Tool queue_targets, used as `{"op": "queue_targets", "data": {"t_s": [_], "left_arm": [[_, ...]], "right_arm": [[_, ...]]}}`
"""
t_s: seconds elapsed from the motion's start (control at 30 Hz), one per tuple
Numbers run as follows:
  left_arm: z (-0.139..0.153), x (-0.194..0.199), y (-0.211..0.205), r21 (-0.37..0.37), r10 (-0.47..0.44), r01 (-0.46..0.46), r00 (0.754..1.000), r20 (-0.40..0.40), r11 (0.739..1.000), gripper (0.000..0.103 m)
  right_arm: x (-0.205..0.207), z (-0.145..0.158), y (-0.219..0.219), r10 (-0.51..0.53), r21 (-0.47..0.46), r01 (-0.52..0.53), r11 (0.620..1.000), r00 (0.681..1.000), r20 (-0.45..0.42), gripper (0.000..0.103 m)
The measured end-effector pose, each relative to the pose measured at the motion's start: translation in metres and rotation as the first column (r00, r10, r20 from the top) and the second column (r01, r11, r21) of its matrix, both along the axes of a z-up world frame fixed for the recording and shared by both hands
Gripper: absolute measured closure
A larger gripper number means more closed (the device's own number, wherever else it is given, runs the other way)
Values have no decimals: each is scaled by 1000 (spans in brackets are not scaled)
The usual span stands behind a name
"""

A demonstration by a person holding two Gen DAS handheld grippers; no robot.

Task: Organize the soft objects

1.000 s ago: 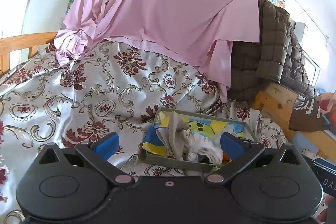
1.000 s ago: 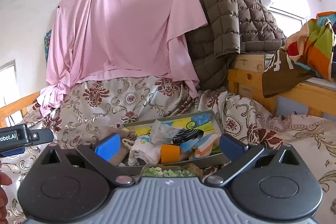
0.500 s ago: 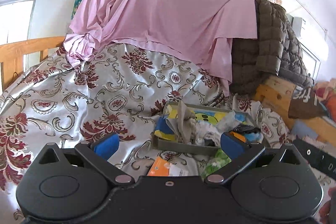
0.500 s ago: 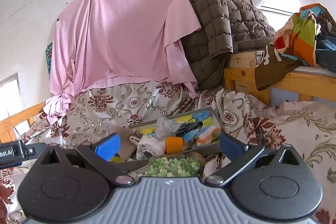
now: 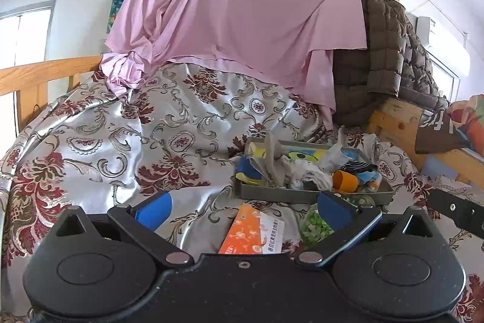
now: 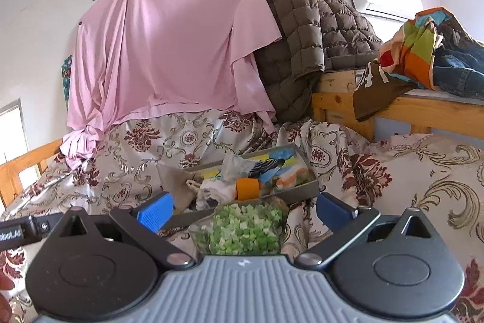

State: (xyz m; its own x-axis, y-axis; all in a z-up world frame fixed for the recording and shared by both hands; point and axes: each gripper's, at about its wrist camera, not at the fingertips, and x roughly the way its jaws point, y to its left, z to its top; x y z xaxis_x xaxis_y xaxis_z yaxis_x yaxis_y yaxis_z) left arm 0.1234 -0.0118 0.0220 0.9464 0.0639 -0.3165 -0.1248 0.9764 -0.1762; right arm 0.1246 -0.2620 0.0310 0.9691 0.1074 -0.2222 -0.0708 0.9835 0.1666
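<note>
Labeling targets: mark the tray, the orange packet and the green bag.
tray [image 5: 281, 194], left wrist view, front wall.
orange packet [image 5: 245, 229], left wrist view, orange face.
green bag [image 6: 245, 227], right wrist view, middle of the green-patterned front.

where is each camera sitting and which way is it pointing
Left wrist: on the left gripper, above the floral bedspread, facing the grey tray and pink sheet; its open blue-padded fingers show, with the other gripper's edge at right.
Right wrist: on the right gripper, open, directly over the green-patterned bag, facing the same tray; a fingertip shows at lower left.
Shared: tray, orange cup, bag, sheet, brown quilted jacket.
</note>
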Motion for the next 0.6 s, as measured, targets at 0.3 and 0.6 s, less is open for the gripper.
{"op": "queue_targets", "data": {"t_s": [0.3,0.6], "left_arm": [[-8,-15,-4,32,-46,45,999,12,998,1],[-19,-15,-1,19,-47,48,999,-24,999,1]], "right_arm": [[-22,-7,6,-21,23,23,999,998,-58,0],[-29,-18,19,-104,-53,99,994,990,-97,0]]}}
